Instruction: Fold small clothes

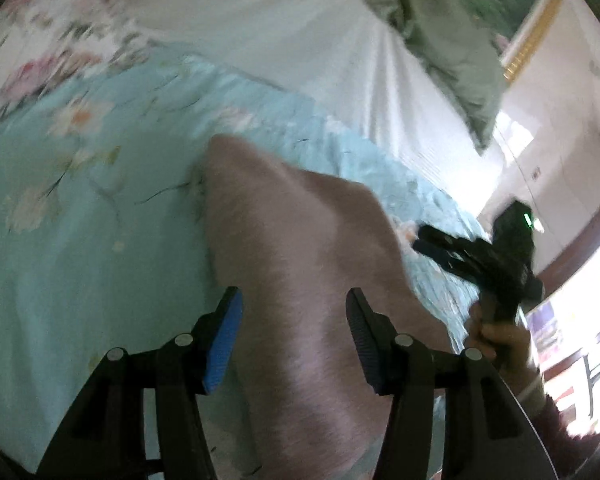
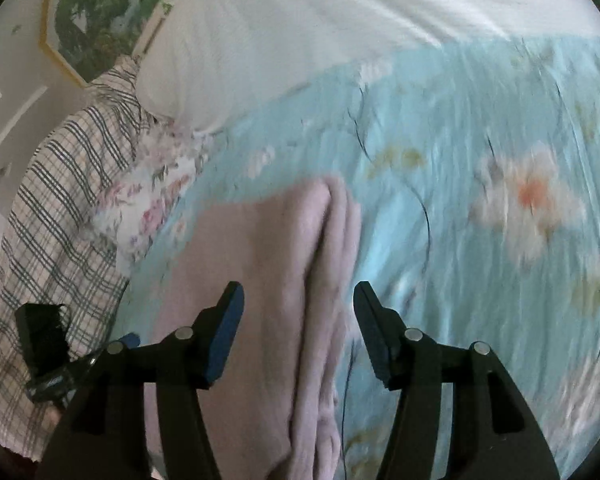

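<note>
In the left wrist view, a soft, fuzzy pink garment (image 1: 300, 264) is lying on a pale blue floral bedspread (image 1: 80, 220), its far corner tapering to a blunt point. The left gripper (image 1: 294, 336) is hanging over it with its blue-padded fingers spread wide, nothing between them. To the right, the right gripper (image 1: 420, 240) is showing as a dark shape held by a hand (image 1: 496, 340); whether its fingers are apart is hard to tell from here. Beyond, smooth white bedding (image 1: 300, 40) and a rumpled green cloth (image 1: 448, 40) are lying near a gold-framed picture (image 1: 528, 20).

In the right wrist view, the right gripper (image 2: 298, 332) is also standing wide apart and empty above the pink garment (image 2: 240, 280), whose right edge is lying in thick folded layers. A checked cloth (image 2: 60, 208) is draping at left beside a floral pillow (image 2: 148, 200), with the left gripper (image 2: 44, 344) partly showing. Both views are motion-blurred.
</note>
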`<move>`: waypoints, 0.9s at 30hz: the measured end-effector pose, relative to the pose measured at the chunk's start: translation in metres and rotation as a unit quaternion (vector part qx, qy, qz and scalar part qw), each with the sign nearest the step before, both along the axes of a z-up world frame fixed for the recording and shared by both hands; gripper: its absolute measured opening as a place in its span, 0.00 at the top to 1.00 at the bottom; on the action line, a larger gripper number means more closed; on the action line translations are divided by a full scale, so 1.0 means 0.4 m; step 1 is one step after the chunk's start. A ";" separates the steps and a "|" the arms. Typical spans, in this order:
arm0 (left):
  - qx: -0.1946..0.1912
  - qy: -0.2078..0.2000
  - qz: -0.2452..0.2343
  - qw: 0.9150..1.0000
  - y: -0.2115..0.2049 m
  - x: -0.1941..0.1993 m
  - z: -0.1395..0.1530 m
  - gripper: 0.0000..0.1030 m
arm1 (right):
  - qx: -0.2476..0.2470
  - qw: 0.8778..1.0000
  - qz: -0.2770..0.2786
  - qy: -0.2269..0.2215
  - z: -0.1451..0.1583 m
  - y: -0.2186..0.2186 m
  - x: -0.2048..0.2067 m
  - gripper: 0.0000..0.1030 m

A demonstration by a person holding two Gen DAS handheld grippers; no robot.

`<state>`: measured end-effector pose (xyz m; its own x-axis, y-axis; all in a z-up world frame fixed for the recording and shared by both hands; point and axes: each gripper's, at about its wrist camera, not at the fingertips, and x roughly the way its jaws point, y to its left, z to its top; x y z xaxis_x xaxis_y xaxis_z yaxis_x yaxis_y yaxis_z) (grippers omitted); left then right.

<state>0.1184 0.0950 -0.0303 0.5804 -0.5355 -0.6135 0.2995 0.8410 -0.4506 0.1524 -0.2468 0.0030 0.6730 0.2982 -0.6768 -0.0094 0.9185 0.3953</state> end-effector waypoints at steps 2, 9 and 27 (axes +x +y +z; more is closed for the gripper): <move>0.014 -0.006 -0.011 1.000 -0.047 0.006 0.004 0.48 | -0.012 1.000 0.005 -0.001 0.004 0.017 0.032 0.48; 0.021 -0.005 -0.054 0.998 -0.108 0.007 -0.013 0.48 | -0.039 0.998 0.024 0.041 -0.058 0.060 0.127 0.76; 0.031 0.019 -0.089 0.995 -0.151 0.055 -0.077 0.50 | 0.028 0.998 -0.041 0.049 -0.114 -0.055 0.098 0.88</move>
